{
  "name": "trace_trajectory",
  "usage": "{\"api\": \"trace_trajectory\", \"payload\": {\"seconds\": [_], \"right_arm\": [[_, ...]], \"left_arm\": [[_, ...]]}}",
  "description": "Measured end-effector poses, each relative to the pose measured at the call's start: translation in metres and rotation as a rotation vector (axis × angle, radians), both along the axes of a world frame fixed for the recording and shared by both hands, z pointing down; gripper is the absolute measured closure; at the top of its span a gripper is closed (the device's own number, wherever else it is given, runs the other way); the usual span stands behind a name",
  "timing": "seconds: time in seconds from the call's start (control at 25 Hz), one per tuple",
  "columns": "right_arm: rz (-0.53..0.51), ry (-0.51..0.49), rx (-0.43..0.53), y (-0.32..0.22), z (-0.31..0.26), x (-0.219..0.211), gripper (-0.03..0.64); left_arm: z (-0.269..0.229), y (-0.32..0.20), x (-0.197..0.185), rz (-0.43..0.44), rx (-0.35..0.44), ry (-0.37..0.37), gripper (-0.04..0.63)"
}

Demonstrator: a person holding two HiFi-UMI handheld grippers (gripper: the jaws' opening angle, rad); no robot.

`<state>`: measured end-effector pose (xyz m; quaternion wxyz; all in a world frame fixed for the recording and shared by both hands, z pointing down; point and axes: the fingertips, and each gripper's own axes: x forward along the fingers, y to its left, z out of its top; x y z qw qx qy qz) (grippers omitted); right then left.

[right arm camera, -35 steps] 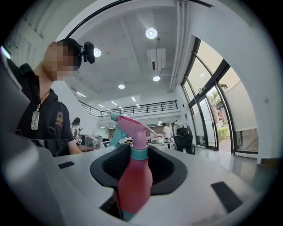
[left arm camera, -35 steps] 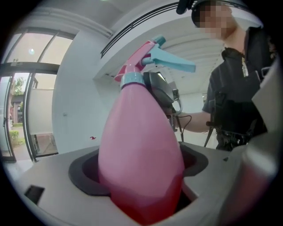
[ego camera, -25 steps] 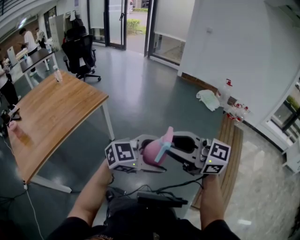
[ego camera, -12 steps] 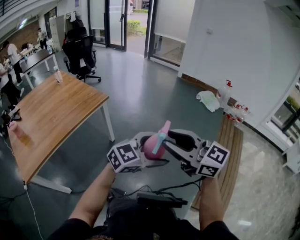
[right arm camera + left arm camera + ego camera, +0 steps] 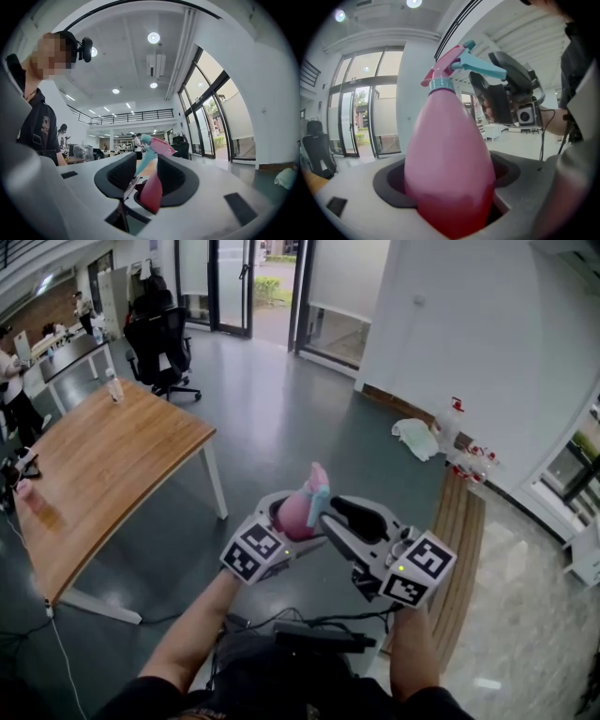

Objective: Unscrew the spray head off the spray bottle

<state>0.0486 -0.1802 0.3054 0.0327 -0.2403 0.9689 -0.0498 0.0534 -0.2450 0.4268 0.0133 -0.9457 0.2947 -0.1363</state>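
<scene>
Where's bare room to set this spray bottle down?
The wooden table is mostly bare: its middle and right side are free. It is crowded only at its far end, by the small clear bottle, and at its left edge, where small items lie. The slatted bench is bare; bottles cluster by its far end.

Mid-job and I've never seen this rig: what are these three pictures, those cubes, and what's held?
No robot here: a person holds two hand-held grippers; the marker cubes are part of them. One picture looks down from the person's head; the other two look along each one's jaws. The left hand-held gripper is clamped on the pink spray bottle in mid-air, not on the wooden table. The right hand-held gripper has just been opening its jaws, apart around the spray head, which sits on the bottle.
</scene>
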Motion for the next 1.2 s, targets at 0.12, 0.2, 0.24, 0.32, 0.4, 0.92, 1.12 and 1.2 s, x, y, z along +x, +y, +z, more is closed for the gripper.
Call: {"api": "trace_trajectory", "payload": {"seconds": [0.12,0.2,0.24,0.32,0.4,0.92,1.12,1.2], "right_arm": [[0.061,0.029,-0.022,-0.005,0.004,-0.006,0.465],[0.100,0.061,-0.030,-0.007,0.009,-0.009,0.465],[0.108,0.076,-0.031,-0.008,0.011,-0.011,0.465],[0.108,0.093,-0.029,-0.008,0.014,-0.011,0.488],[0.107,0.097,-0.027,-0.008,0.015,-0.009,0.489],[0.113,0.100,-0.021,-0.022,0.014,0.020,0.565],[0.089,0.088,-0.036,-0.029,0.015,0.020,0.558],[0.078,0.081,-0.040,-0.031,0.015,0.019,0.557]], "left_arm": [[0.003,-0.009,-0.001,-0.060,0.005,-0.020,0.150],[0.004,-0.010,-0.001,-0.078,0.010,-0.028,0.150],[0.004,-0.009,0.000,-0.075,0.012,-0.027,0.150],[0.002,-0.007,0.002,-0.056,0.015,-0.020,0.150],[0.000,-0.005,0.003,-0.036,0.013,-0.005,0.150],[-0.010,0.006,0.006,0.079,0.022,0.064,0.150],[-0.010,0.010,0.002,0.108,0.012,0.075,0.150],[-0.012,0.011,0.001,0.117,0.012,0.082,0.150]]}}
